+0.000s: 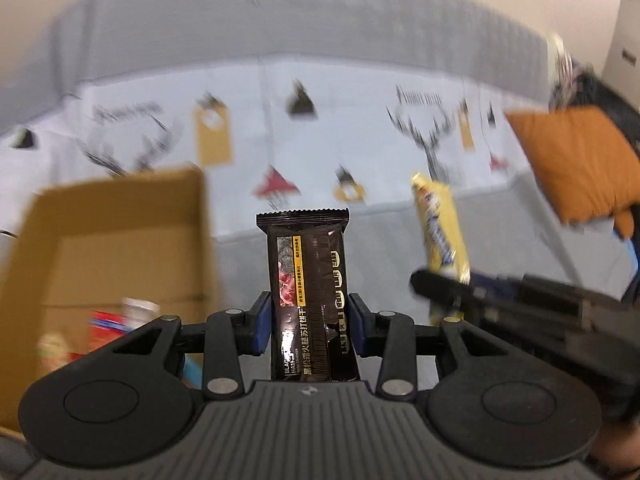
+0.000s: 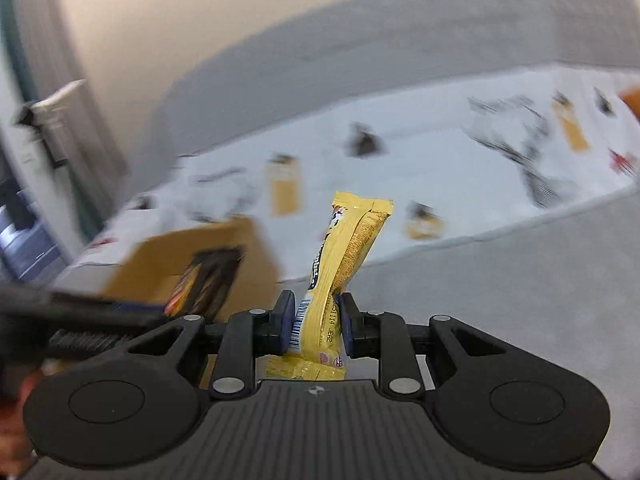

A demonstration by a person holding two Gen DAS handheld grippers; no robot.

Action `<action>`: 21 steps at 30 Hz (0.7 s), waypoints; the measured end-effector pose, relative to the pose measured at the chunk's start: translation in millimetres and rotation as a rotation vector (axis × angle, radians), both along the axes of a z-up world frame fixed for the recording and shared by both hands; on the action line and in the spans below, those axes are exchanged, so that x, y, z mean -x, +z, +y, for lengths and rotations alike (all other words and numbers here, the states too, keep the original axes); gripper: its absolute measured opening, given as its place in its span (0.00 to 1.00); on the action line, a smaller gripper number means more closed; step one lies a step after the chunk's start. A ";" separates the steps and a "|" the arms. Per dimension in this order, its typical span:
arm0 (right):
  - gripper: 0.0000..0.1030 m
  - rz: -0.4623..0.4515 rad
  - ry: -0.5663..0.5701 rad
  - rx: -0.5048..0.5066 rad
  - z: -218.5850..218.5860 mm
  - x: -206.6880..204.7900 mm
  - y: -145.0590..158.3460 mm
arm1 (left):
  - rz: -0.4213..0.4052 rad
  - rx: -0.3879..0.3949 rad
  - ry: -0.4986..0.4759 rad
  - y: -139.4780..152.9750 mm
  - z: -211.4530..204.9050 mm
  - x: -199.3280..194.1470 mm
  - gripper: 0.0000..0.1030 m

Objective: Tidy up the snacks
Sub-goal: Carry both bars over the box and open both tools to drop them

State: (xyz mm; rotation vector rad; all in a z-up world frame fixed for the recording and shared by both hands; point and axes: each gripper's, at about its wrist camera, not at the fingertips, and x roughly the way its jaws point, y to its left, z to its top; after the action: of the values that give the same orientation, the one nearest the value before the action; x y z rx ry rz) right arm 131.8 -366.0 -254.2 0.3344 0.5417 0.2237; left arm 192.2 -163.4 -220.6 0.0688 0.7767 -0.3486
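Both claws are loaded. Closest in, our left gripper (image 1: 308,326) is clamped on a dark-brown snack pack (image 1: 307,296), blue pads pinching its lower half, long axis pointing straight ahead along the fingers, crimped end away from us. Over on the other side, our right gripper (image 2: 316,326) is squeezed tight on a yellow snack bar (image 2: 340,276), wrapper creased at the pinch, bottom end folded under, top leaning slightly right.

Here is the relation that matters: the cardboard box (image 1: 120,232) sits to the left and just beyond the left claw, open side up. From the right wrist view the same box lies ahead-left, with the left gripper and its dark pack between the right claw and the box. So we judge the left hand is the nearer one and ought to drop first, swinging left and tipping the pack down into the opening.

Inside the box, we make out a red-and-white packet (image 1: 116,320) and something pale beside it, too blurred to name.

Beyond, a patterned bedspread (image 1: 360,140), an orange cushion (image 1: 576,160) off right, and a grey headboard (image 1: 280,24) at the back.
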 end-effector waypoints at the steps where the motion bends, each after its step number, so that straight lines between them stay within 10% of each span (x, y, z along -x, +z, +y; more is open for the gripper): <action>1: 0.25 -0.022 0.031 0.008 12.5 3.3 13.7 | -0.026 0.014 0.009 12.1 11.7 4.3 0.42; 13: 0.25 -0.325 0.188 0.089 116.6 36.6 163.5 | -0.361 0.203 0.141 136.5 133.8 67.5 0.42; 21: 0.25 -0.248 0.261 0.118 162.8 -5.0 138.9 | -0.230 0.158 0.235 82.8 181.6 24.2 0.42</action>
State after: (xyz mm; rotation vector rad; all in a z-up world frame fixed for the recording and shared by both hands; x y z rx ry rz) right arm 136.8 -203.2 -115.2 0.1176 0.3503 0.4770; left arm 168.0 18.2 -137.8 -0.1286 0.5207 -0.1739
